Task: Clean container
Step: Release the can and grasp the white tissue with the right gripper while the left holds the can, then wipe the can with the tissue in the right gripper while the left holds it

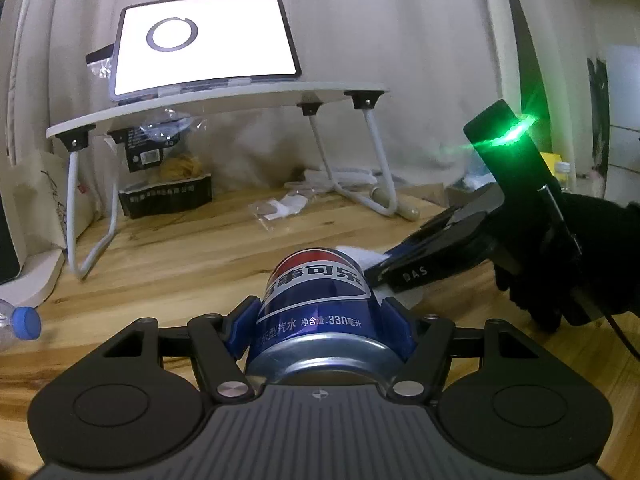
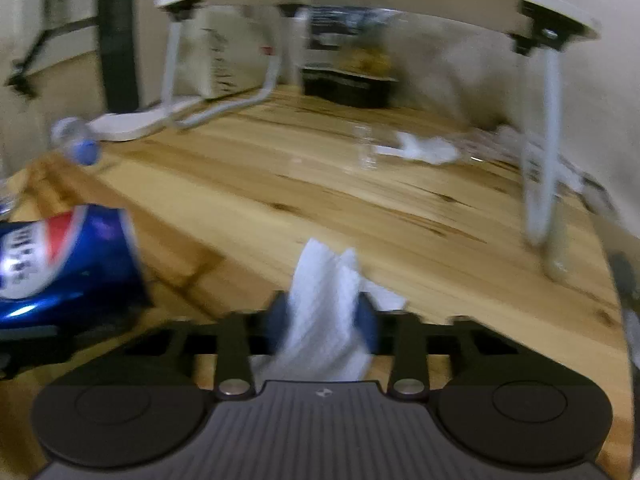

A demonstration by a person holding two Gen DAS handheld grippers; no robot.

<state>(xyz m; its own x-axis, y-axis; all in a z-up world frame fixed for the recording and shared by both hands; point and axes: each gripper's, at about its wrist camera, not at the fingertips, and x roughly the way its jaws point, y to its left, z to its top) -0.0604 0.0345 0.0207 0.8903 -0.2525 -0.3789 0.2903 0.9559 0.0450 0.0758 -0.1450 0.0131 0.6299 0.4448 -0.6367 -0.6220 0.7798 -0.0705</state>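
**Cloth in claw, can ready for wiping**

Left wrist view: our left claw (image 1: 320, 320) clamps the Pepsi can (image 1: 316, 304) above the table (image 1: 180, 256).

Right wrist view: our right claw (image 2: 324, 320) pinches a white cloth (image 2: 326, 304); next we judge it must reach the can's wall.

Black gripper (image 1: 320, 320), blue fingers (image 1: 240, 326), black glove (image 1: 580, 256)
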